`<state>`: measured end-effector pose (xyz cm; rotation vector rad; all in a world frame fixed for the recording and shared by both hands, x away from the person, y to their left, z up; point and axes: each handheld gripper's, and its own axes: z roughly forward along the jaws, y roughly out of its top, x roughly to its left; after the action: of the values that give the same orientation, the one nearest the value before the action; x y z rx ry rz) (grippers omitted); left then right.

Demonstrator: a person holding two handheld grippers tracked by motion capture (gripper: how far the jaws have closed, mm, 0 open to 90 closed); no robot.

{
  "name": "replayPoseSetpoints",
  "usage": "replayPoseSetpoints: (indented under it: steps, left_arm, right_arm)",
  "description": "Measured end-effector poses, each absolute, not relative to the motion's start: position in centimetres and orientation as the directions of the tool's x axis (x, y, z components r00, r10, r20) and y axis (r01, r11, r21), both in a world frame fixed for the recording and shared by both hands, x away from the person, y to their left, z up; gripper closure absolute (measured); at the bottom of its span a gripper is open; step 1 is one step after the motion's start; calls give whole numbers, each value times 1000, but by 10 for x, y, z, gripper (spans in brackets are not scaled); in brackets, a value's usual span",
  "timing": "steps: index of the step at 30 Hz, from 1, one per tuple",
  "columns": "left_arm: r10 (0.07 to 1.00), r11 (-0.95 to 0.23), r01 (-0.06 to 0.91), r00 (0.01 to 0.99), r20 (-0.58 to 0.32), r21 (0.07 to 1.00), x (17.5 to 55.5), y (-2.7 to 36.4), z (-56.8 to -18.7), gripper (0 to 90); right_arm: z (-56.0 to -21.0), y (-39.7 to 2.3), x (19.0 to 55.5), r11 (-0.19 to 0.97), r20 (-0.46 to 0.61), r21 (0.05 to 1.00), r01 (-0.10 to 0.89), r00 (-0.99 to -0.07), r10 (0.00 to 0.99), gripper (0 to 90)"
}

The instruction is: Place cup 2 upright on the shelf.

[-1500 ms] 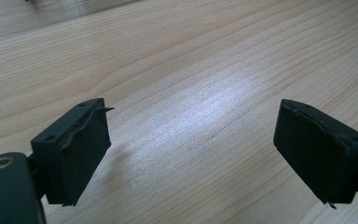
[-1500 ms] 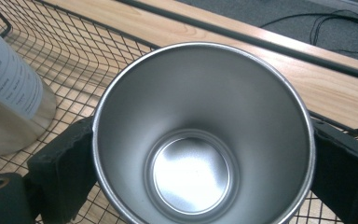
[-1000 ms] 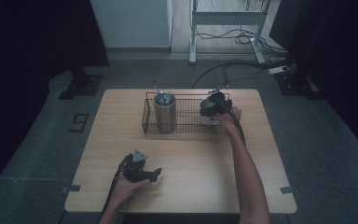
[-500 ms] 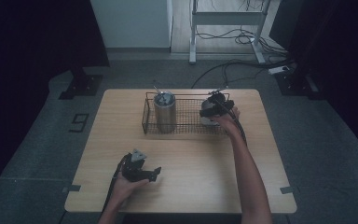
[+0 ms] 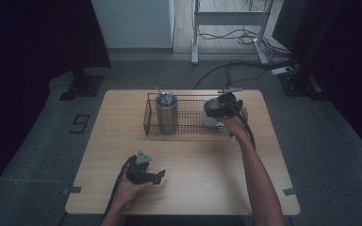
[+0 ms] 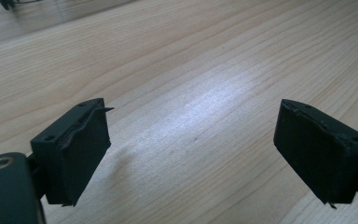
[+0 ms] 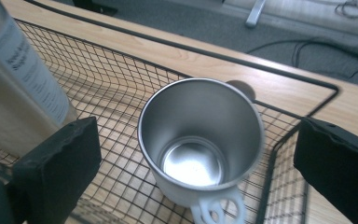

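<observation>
**A:** On the wooden surface (image 5: pixel 193 165), what's the count?

**B:** One wire basket (image 5: pixel 188 128) near the far edge, w/ two things inside: one tall steel tumbler (image 5: pixel 166 114) at its left end, one steel mug (image 7: pixel 200 144) at its right end. The tumbler has a label on its side & something thin sticking up from the top; can't tell what.

**A:** Mug's state?

**B:** Upright on the basket's mesh floor, empty inside, one white handle on the side nearest the right gripper view's camera. Near the basket's right end wall, well apart from the tumbler.

**A:** Grippers?

**B:** Two, one per hand. Right gripper (image 5: pixel 224 107) hangs over the basket's right end, pointing down at the mug. Its jaws have just been moving, wider then a bit back in. In its own view they're released, one each side of the mug & clear of its rim. Nothing grasped.

**A:** And left?

**B:** Left gripper (image 5: pixel 143 170) sits low at the near-left part of the surface, well apart from the basket. Jaws part-way apart in its own view, w/ bare wood between them. Grasping nothing.

**A:** Anything else around?

**B:** Off the surface: grey floor, cables behind, one metal frame at the back.
</observation>
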<state>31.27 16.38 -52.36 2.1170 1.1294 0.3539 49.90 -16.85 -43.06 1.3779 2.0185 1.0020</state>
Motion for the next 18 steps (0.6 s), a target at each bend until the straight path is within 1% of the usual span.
replayPoseSetpoints:
  steps: [9, 12, 14, 15, 18]
  left_arm:
    - [808, -384, 616, 585, -73, 688, 311, 161, -525, 104]
    - [809, -379, 615, 582, -74, 691, 310, 162, -524, 104]
    - [810, -379, 615, 582, -74, 691, 310, 163, -524, 104]
    - [809, -380, 615, 583, -74, 691, 310, 163, -524, 104]
    - [812, -376, 614, 579, -72, 694, 308, 165, -523, 104]
  right_arm:
    - [-435, -192, 478, 170, 63, 805, 568, -369, 927, 76]
    - [-439, -200, 466, 168, 65, 807, 566, -369, 927, 105]
    - [-440, -201, 465, 171, 64, 806, 567, -370, 927, 105]
    - [-440, -203, 462, 171, 61, 809, 563, -369, 927, 125]
    - [-442, -206, 453, 161, 79, 810, 563, -377, 923, 126]
